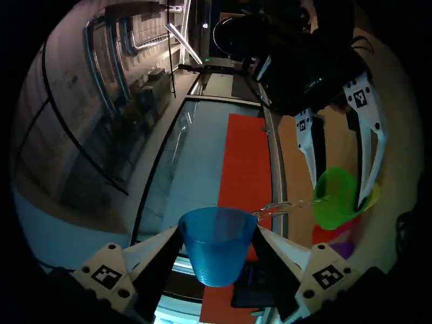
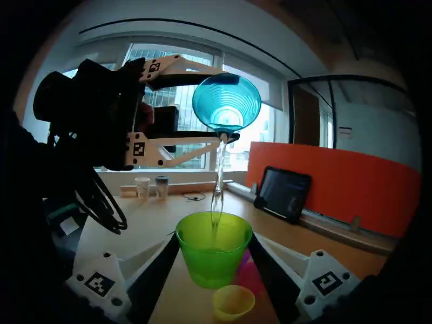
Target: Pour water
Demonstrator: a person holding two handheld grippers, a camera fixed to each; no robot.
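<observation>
**Left gripper view:** left gripper (image 1: pixel 217 229) is clamped on the blue cup (image 1: pixel 216 256), a finger on each side. A thin water stream (image 1: pixel 286 205) runs from the cup's rim across to the green cup (image 1: pixel 333 190). The right gripper (image 1: pixel 341 204) has the green cup pinched between both fingers. A yellow cup (image 1: pixel 374 194) sits just behind the green one, with something purple (image 1: pixel 343 248) lower down. Wooden desk (image 1: pixel 294 156) under them, orange partition (image 1: pixel 243 162) along its edge, glass wall (image 1: pixel 178 162) beside that. Square black-and-white markers (image 1: pixel 105 275) on the fingers.

**Right gripper view:** green cup is upright between this gripper's fingers and the stream lands inside it. The blue cup is directly above, tipped mouth-down. Yellow cup and a pink cup (image 2: pixel 255 275) are just beside the green one on the desk. A tablet (image 2: pixel 282 193) leans on the partition. Two small cups (image 2: pixel 151 187) and a cable (image 2: pixel 191 196) lie near the window (image 2: pixel 173 97). A sheet on the far wall (image 2: pixel 345 131) is too small to read.
</observation>
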